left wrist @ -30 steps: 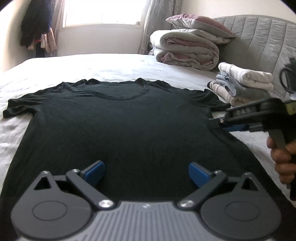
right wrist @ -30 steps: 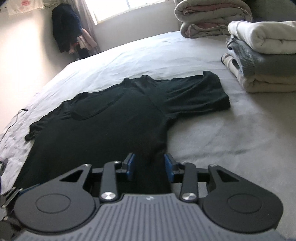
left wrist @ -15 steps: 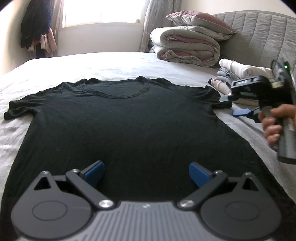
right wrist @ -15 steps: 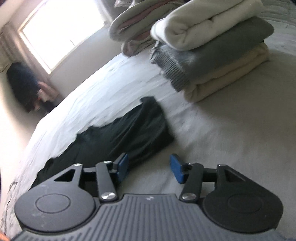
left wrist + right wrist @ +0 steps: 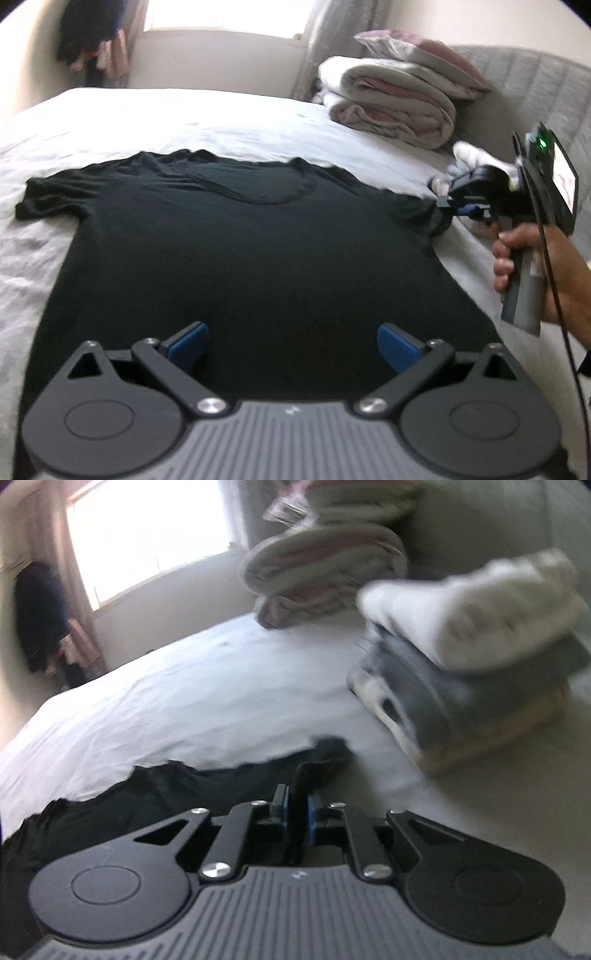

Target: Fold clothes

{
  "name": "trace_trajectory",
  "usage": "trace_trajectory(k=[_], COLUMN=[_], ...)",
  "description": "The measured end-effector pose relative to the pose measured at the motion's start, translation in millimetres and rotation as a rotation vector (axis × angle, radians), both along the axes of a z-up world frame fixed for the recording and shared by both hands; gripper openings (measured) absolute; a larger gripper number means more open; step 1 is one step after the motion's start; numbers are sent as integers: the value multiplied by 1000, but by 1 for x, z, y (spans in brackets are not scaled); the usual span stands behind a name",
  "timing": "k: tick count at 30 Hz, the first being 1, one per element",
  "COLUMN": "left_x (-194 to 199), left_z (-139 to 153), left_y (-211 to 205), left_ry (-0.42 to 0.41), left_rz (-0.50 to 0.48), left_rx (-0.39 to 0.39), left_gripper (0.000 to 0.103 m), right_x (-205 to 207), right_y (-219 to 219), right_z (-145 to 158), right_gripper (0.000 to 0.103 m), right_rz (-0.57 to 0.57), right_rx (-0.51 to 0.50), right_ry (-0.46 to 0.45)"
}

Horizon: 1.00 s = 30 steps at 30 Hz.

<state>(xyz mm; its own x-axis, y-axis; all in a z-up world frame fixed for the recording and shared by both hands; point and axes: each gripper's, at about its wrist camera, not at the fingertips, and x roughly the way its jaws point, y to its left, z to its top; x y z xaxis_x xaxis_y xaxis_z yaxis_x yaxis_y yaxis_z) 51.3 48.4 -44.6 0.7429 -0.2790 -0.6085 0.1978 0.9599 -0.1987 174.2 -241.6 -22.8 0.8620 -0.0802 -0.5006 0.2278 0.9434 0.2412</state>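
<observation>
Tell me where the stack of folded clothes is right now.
The stack of folded clothes sits on the bed at the right of the right wrist view, just beyond the black shirt sleeve, below the rolled duvet.

Black T-shirt (image 5: 258, 258) spread flat on bed, neckline far, one sleeve tip lifted

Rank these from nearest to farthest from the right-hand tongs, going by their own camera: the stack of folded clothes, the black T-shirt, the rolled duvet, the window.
1. Black T-shirt: its sleeve is pinched in the right tongs.
2. Stack of folded clothes: just ahead, to the right.
3. Rolled duvet: behind the stack, upper middle.
4. Window: far wall, upper left.
</observation>
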Motion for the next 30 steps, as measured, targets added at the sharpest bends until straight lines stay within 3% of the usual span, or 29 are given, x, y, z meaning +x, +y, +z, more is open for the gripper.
trace_trajectory(k=[5, 9, 13, 16, 19, 20, 24, 27, 29, 30], left_x=[7, 12, 13, 15, 17, 17, 19, 30, 40, 47], left_z=[7, 11, 9, 6, 3, 2, 3, 3, 4, 6], left_y=[15, 18, 21, 23, 23, 23, 23, 18, 12, 9], left_ry=[10, 19, 63, 83, 66, 56, 32, 43, 61, 62], left_rz=[38, 24, 27, 28, 30, 27, 20, 50, 64, 63], left_rx=[-14, 62, 105, 116, 133, 135, 139, 187, 219, 220], left_gripper=[96, 93, 93, 93, 93, 93, 93, 93, 93, 93], right_x=[1, -1, 1, -1, -6, -9, -5, 2, 0, -2], right_y=[38, 69, 90, 96, 85, 79, 53, 48, 58, 60], right_z=[12, 10, -6, -24, -29, -30, -27, -25, -25, -25], right_gripper=[10, 10, 10, 10, 12, 20, 20, 22, 38, 40], right_rz=[109, 185, 258, 296, 285, 277, 284, 278, 280, 283], right_rx=[-107, -140, -165, -188, -112, -76, 56, 62, 35, 26], right_ry=[-48, -59, -62, -16, 5, 1, -12, -13, -22, -23])
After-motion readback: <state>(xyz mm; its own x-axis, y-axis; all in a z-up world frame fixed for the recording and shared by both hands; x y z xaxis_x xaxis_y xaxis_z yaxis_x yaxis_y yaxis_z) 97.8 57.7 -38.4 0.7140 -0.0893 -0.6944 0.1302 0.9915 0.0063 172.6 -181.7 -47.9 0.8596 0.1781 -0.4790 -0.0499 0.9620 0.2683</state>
